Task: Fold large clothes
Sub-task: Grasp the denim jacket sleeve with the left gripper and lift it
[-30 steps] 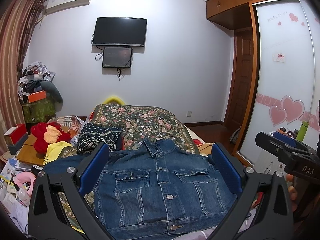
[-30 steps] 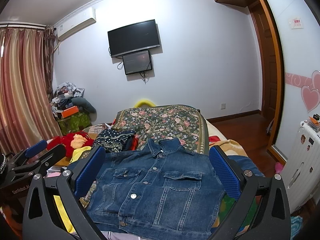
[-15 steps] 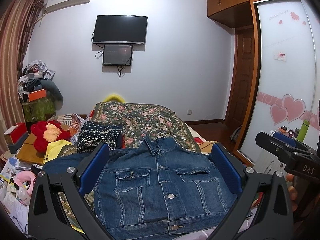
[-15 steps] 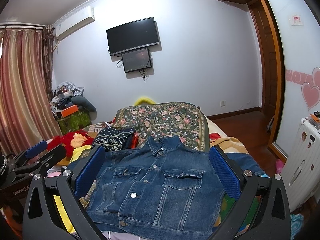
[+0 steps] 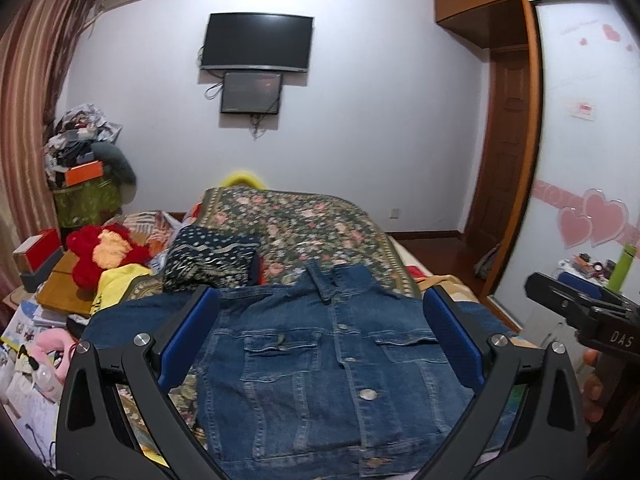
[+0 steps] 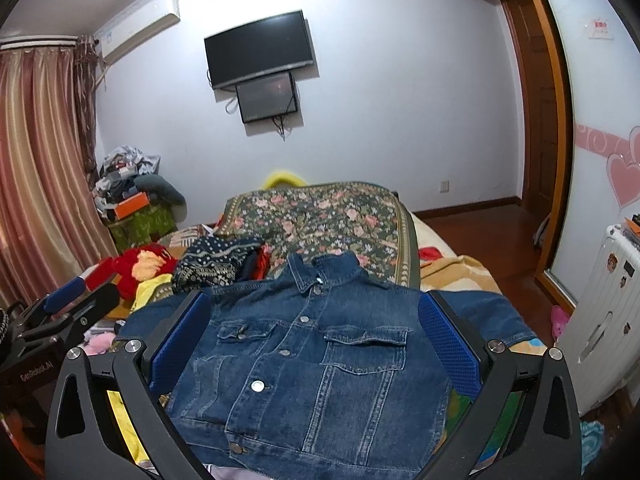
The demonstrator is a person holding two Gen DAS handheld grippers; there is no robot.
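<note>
- Left wrist view: the left gripper (image 5: 320, 344) hangs above a denim jacket (image 5: 332, 368), blue-padded fingers (image 5: 188, 336) spread wide apart with nothing between them.
- The jacket lies face up and buttoned on the bed (image 5: 288, 220), collar pointing toward the far wall, chest pockets flat. One sleeve (image 5: 132, 320) stretches out to the left.
- Off to the right in that same view you can spot the right gripper (image 5: 576, 304) from the side, with a bit of the person's hand (image 5: 592, 388) under it.
- Right wrist view is pretty much the same deal: the right gripper (image 6: 316, 344) sits over the jacket (image 6: 320, 360), fingers (image 6: 448, 344) wide apart and empty. The other sleeve (image 6: 488, 316) runs off to the right here.
- The left gripper (image 6: 64, 312) pokes in at the left edge of this view.
- Beyond the jacket's collar there's a floral bedspread (image 6: 320, 216), and just left of the collar a dark patterned folded cloth (image 6: 216, 260).
- A red and yellow plush toy (image 5: 104, 252) is further left on the clutter beside the bed.
- TV (image 5: 256, 42) on the far wall, white suitcase (image 6: 600, 320) at the right.
</note>
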